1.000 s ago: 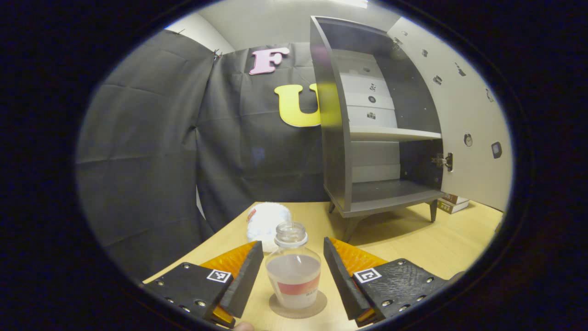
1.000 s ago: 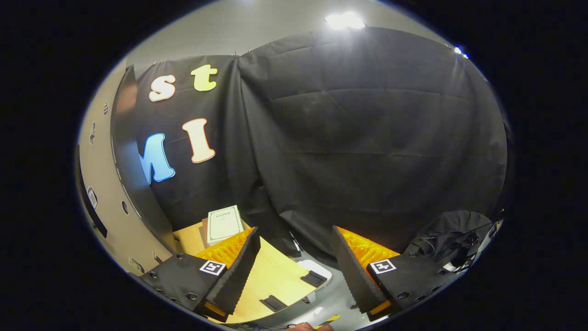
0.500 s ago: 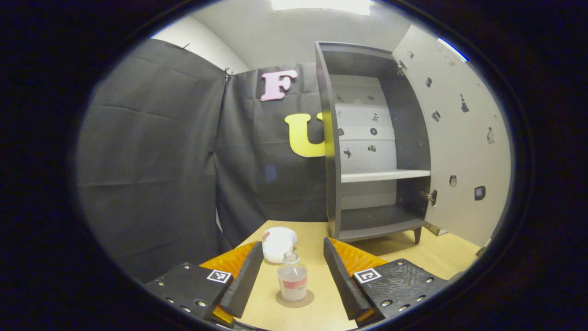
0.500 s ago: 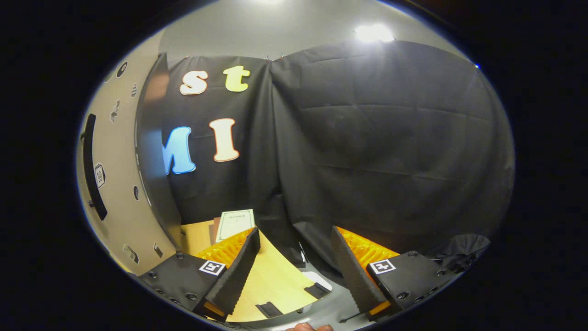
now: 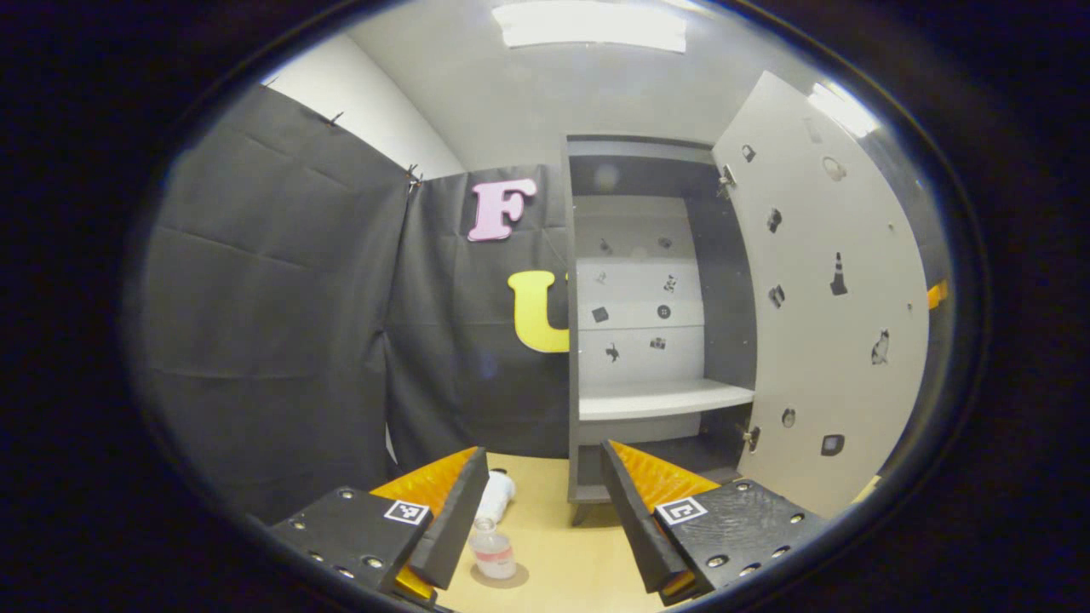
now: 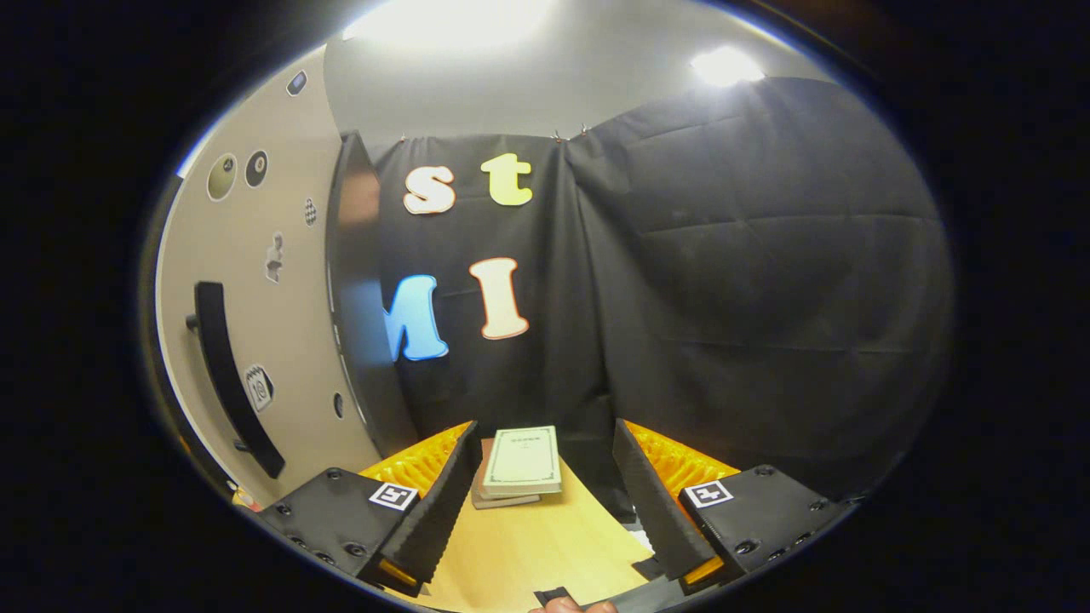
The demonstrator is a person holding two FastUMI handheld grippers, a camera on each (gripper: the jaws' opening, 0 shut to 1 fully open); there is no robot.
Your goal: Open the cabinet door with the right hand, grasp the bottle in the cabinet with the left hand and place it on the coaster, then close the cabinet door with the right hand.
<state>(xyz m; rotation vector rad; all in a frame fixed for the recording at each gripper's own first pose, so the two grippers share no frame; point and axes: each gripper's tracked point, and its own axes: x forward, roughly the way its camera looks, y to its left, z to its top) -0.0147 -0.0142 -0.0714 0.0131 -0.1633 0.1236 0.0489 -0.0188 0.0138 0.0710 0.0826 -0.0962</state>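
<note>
bottle (image 5: 492,552): clear plastic, glossy
coaster (image 5: 502,576): flat, matt, cork-like
table (image 5: 562,570): pale wood, smooth
cabinet (image 5: 656,340): dark matt panels, pale smooth shelf
cabinet door (image 5: 822,323): smooth, matt, beige
handle (image 6: 234,383): black, matt
books (image 6: 521,464): paper covers

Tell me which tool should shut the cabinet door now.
Right. The bottle already stands on the coaster, and the right tool, open and empty, sits beside the door with its handle close by. The left tool faces the cabinet from farther back.
</note>
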